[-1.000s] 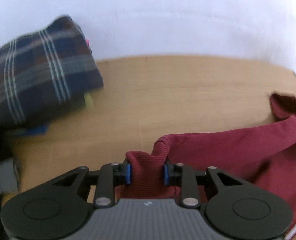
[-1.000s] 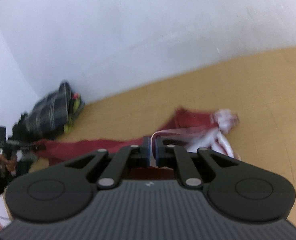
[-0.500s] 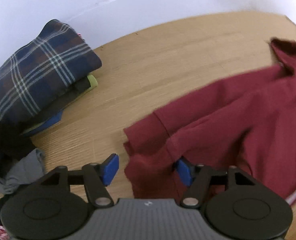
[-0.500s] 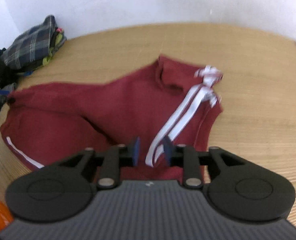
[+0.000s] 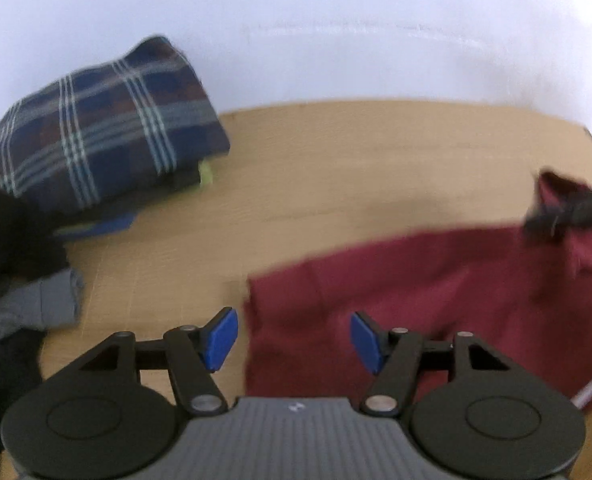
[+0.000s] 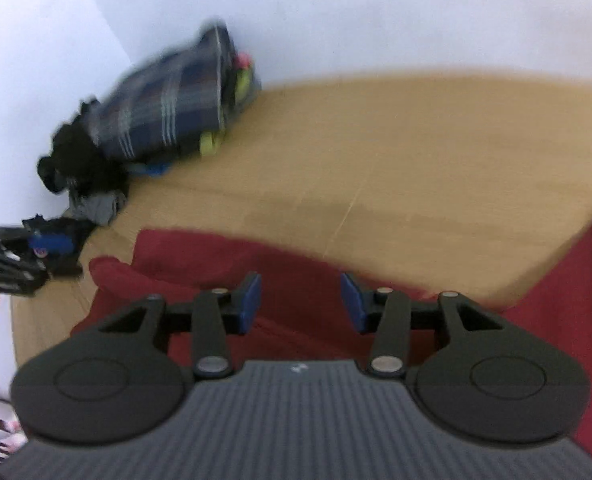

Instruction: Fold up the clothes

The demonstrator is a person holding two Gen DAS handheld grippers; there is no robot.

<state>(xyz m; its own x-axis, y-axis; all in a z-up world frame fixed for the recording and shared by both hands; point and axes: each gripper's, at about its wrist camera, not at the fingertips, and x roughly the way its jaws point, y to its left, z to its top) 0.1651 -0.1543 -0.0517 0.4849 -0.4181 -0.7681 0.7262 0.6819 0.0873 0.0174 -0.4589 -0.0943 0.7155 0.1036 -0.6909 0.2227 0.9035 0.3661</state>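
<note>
Both claws are wide open with nothing in them right now: our left claw hangs just over the near corner of the red top, and the right claw sits above another stretch of the same top, which lies spread on the counter. We'd guess we're between folds, so the trick is picking matching edges, pinching only the top layer, and lifting both sides evenly so it doesn't bunch. Frames are blurry, so seams are hard to make out. A plaid bundle heads the pile in the far corner, well clear.
</note>
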